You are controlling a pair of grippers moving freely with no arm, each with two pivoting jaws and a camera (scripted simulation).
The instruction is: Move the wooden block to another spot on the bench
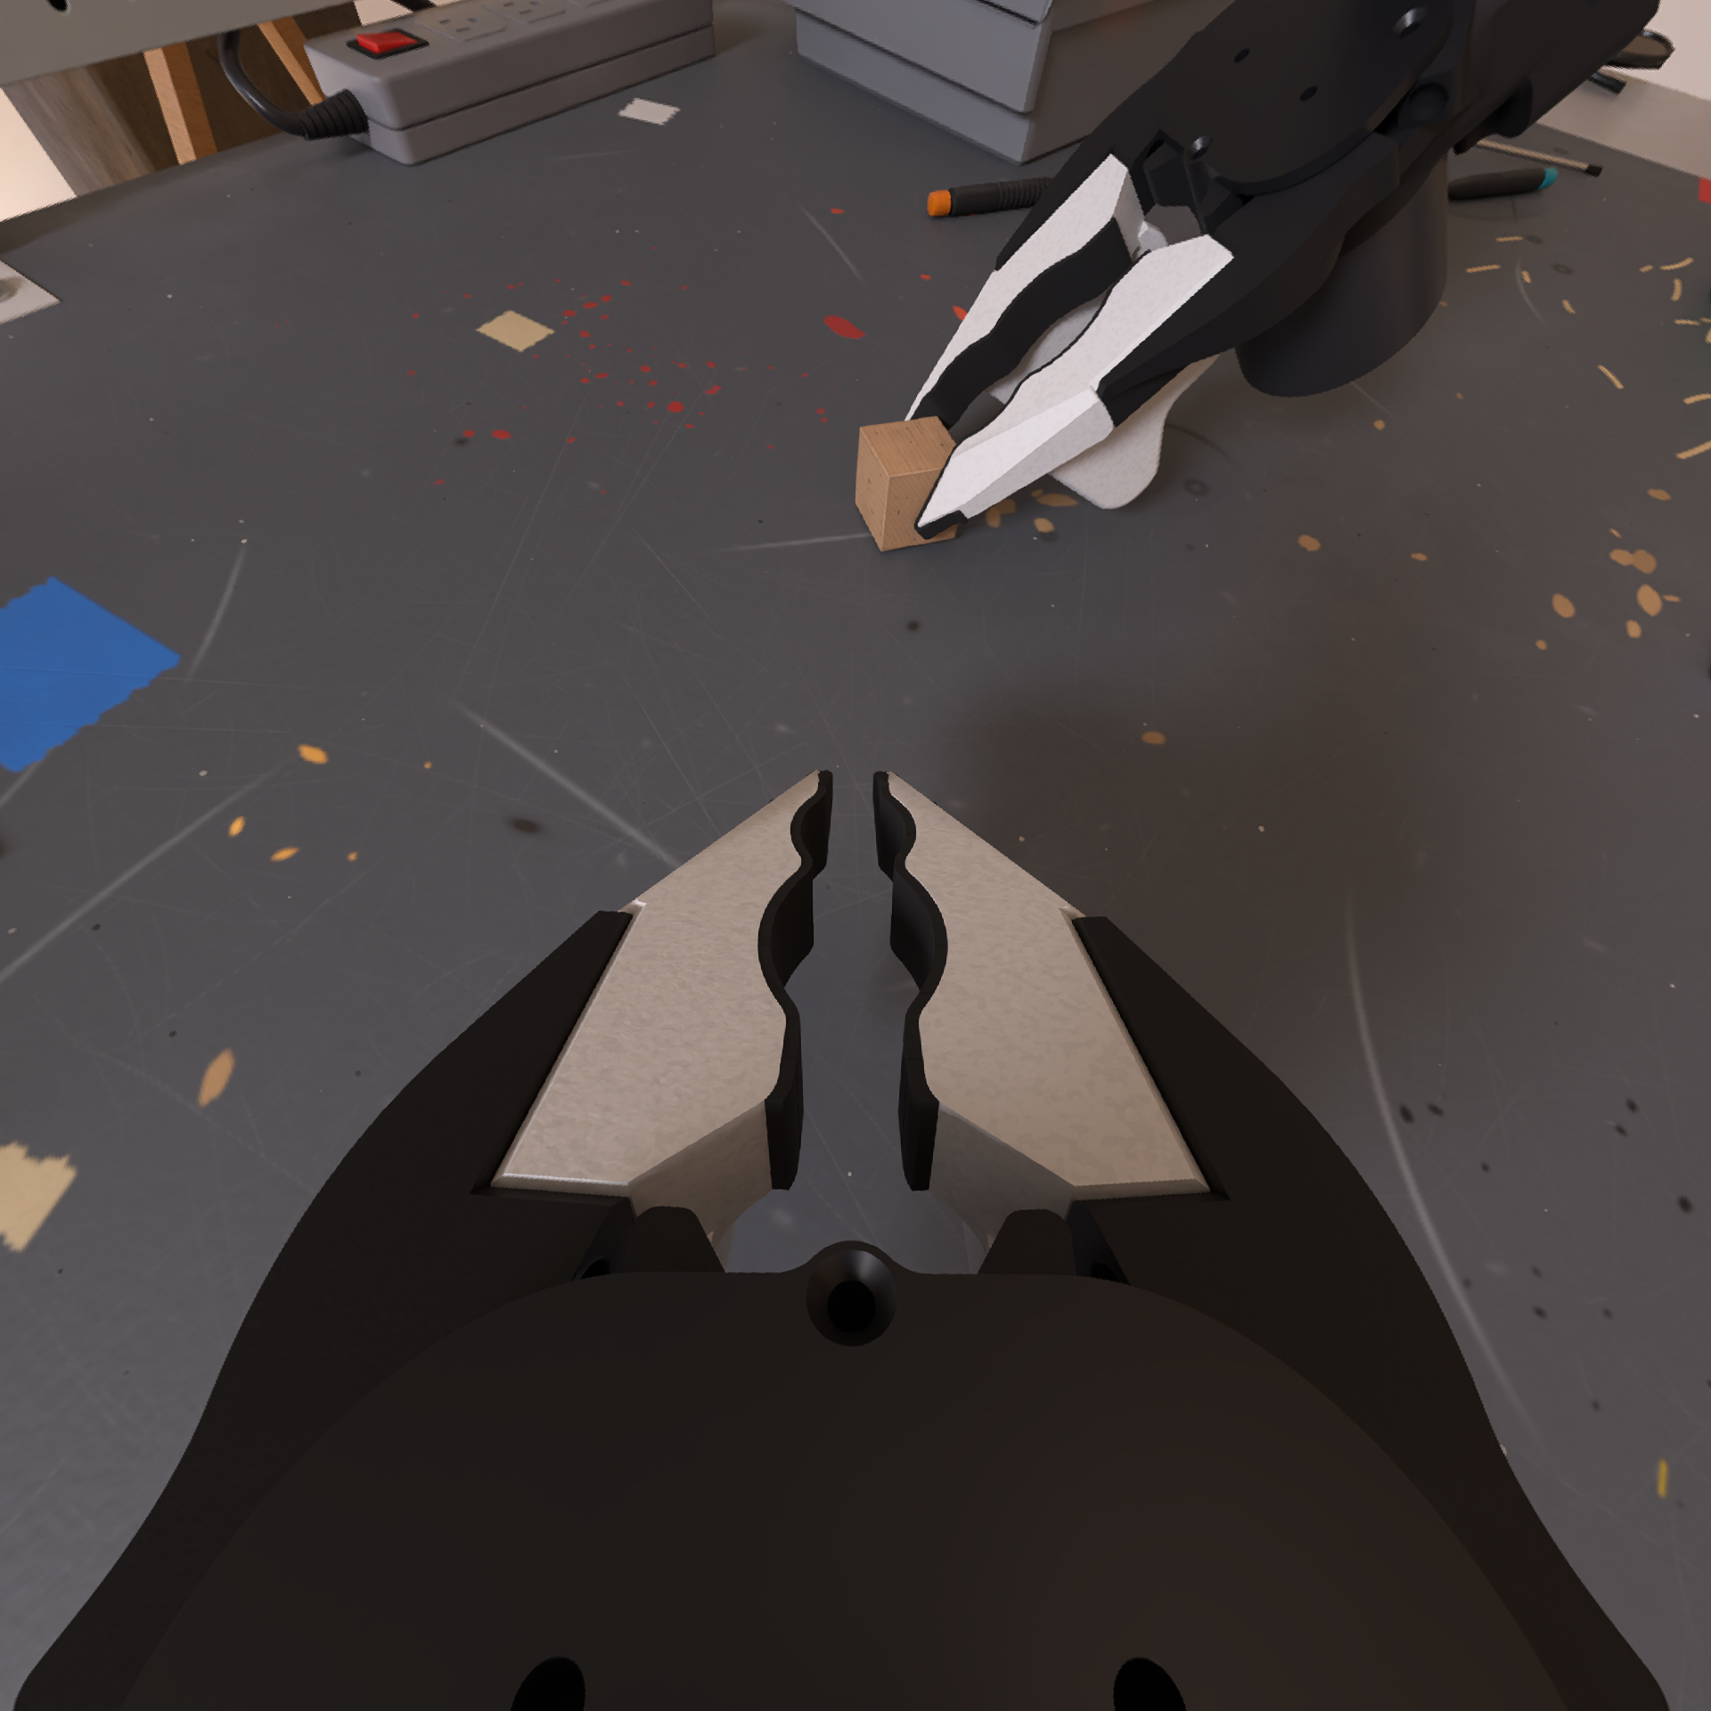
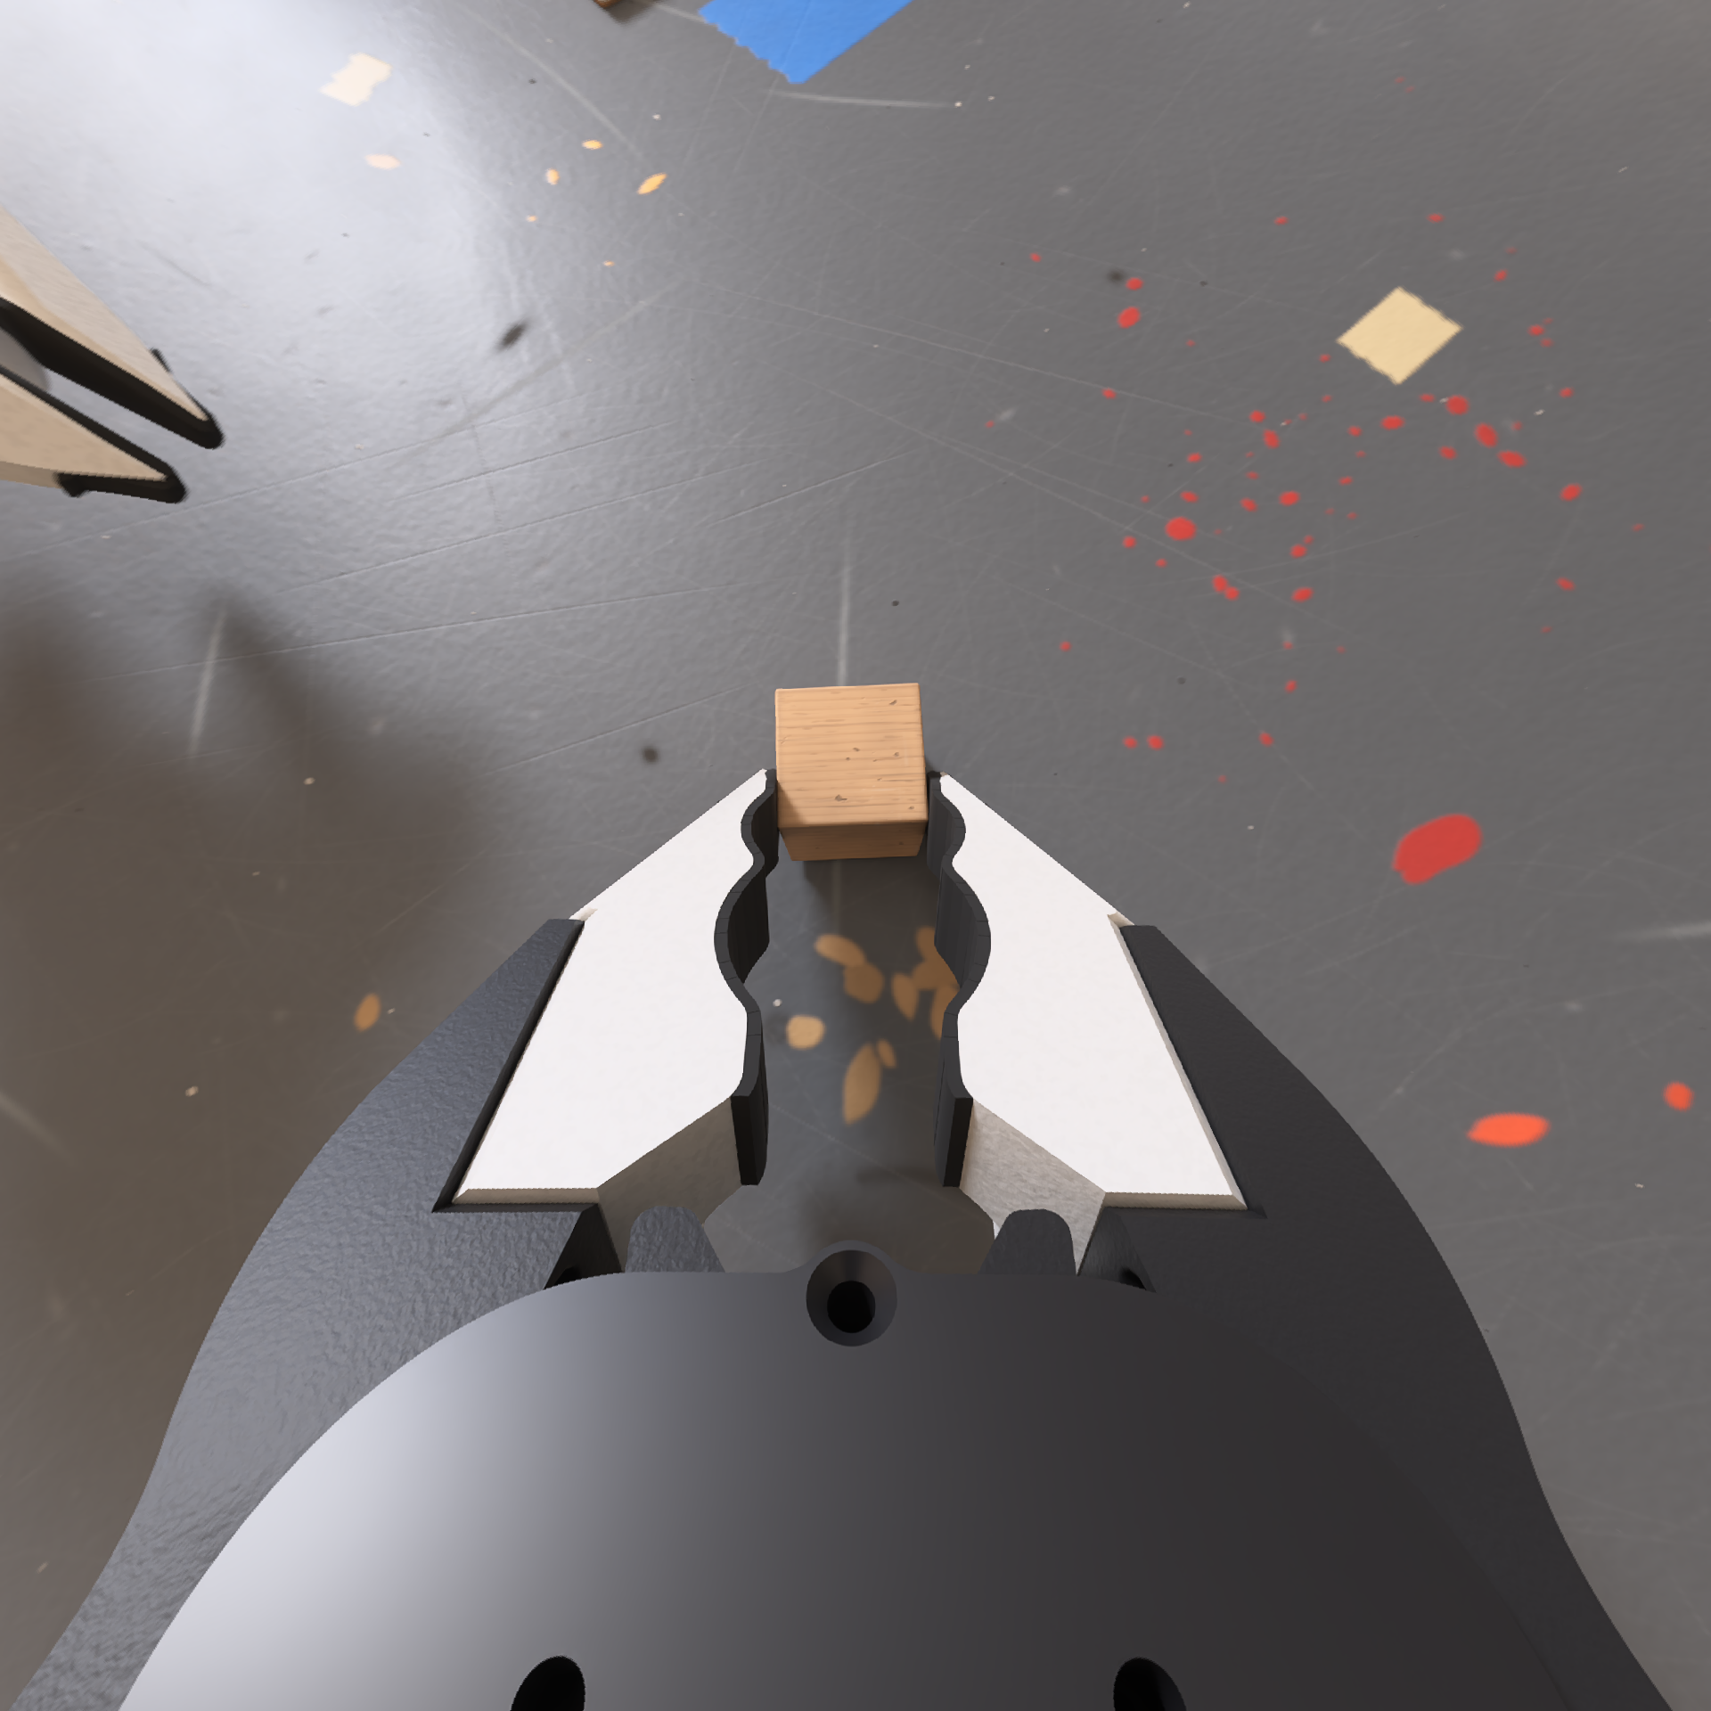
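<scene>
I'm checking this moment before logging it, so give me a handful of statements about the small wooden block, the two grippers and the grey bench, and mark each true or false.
1. The right gripper has its fingertips on either side of the small tan wooden cube. True.
2. The wooden cube is lifted clear of the scratched grey bench. False: in the left wrist view it rests on the surface.
3. The left gripper holds nothing. True.
4. A grey power strip with a red switch lies at the bench's far edge. True.
5. The cube sits on the blue tape patch. False: it lies apart from it.
</scene>
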